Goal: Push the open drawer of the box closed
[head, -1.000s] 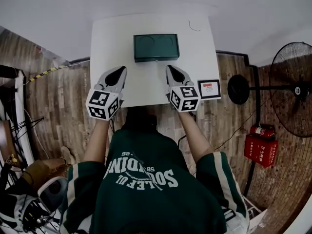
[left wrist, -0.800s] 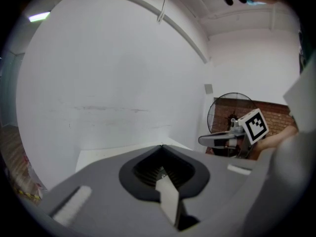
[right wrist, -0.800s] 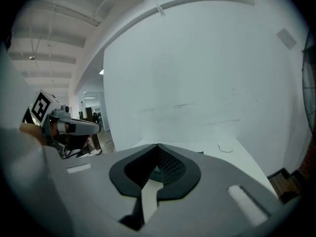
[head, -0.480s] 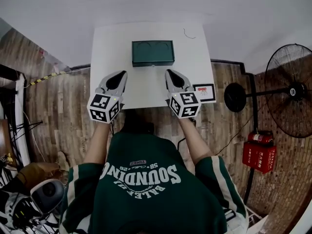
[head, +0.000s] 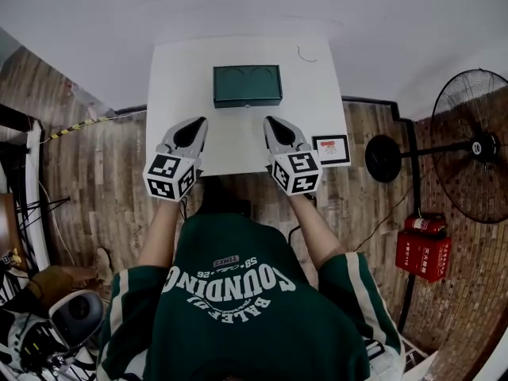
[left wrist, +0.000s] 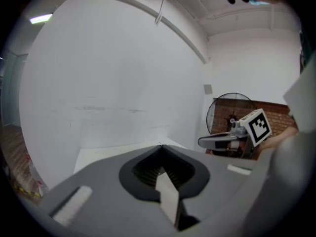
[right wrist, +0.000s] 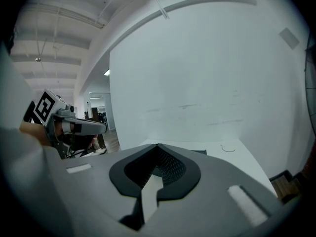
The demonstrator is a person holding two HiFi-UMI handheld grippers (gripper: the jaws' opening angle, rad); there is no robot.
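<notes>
Shirt: dark green, large white letters on the front.
Sleeves: short, green, white stripes along each.
Left gripper: grey pointed shell, dark hollow, cube with black-and-white square markers.
Right gripper: same grey shell, same kind of cube.

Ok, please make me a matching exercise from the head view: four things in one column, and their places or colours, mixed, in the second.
Things
1. box
2. framed card
3. standing fan
4. fire extinguisher

Places and colours
a. black, stands to the right of the table
b. red, at the far right
c. dark green, on the table's middle, toward the far side
d. at the table's right edge, near corner

Pairs: 1-c, 2-d, 3-a, 4-b
</notes>
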